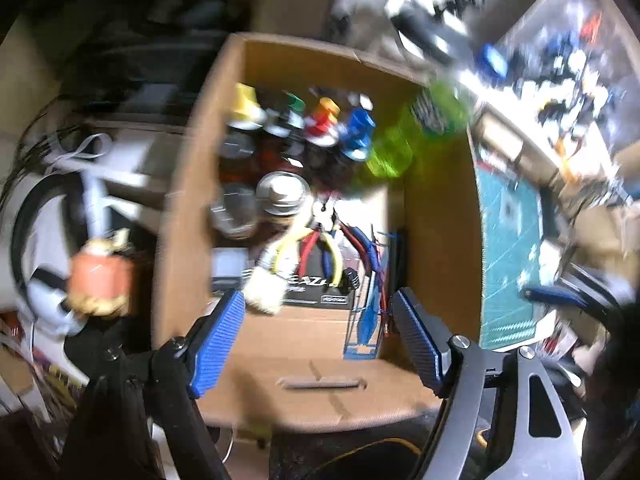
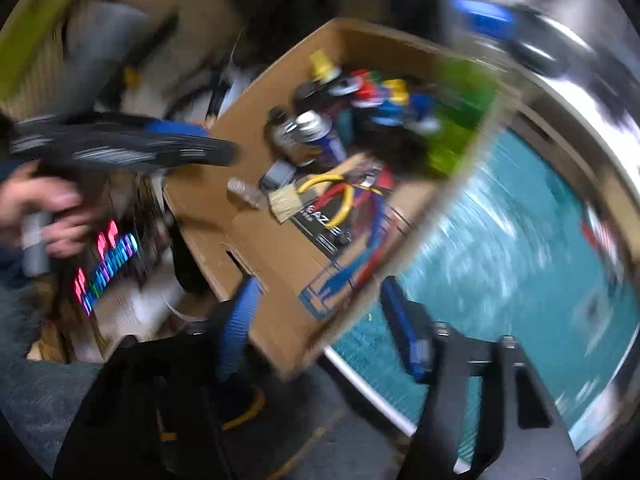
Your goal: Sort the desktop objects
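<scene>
1. A brush is seen over the box, at its near end just beyond the left gripper; whether it rests on the contents or is in the air cannot be told through the blur
2. It is judged light, with a stiff handle and soft bristles; the handle would be the place to take hold
3. The pliers beside it are judged heavier, hard and slick; a grip across both handles is advised
4. The left gripper's jaws are seen well apart, with nothing between the pads
5. The right gripper is held over the box corner, jaws apart, clamped on nothing
</scene>
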A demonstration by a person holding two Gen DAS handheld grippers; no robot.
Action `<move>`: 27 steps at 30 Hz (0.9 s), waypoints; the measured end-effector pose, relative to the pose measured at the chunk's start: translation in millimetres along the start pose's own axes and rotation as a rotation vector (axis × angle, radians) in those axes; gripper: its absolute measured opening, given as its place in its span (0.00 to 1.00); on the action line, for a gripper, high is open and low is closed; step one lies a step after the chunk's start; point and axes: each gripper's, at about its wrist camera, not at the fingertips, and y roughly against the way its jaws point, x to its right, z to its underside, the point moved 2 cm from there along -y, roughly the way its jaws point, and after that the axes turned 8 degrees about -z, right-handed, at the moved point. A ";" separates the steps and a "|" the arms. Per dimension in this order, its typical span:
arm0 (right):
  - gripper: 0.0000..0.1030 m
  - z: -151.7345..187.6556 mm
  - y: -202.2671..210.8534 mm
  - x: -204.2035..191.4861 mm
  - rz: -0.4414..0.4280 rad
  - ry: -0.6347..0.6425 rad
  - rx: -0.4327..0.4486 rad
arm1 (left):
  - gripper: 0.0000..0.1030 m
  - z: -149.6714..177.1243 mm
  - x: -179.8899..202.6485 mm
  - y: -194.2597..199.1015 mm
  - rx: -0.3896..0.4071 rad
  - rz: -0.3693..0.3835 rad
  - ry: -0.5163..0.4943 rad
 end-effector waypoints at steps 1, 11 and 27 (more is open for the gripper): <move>0.36 -17.0 -21.0 -3.1 0.026 0.028 -0.081 | 0.75 7.8 -12.2 4.7 0.008 -0.004 0.028; 0.36 -54.2 -173.8 8.4 0.216 0.014 -0.539 | 0.75 57.3 -79.9 -23.0 -0.037 0.012 0.205; 0.15 -13.4 -206.2 46.7 0.172 -0.107 -0.493 | 0.75 59.5 -80.8 -36.3 -0.080 0.054 0.192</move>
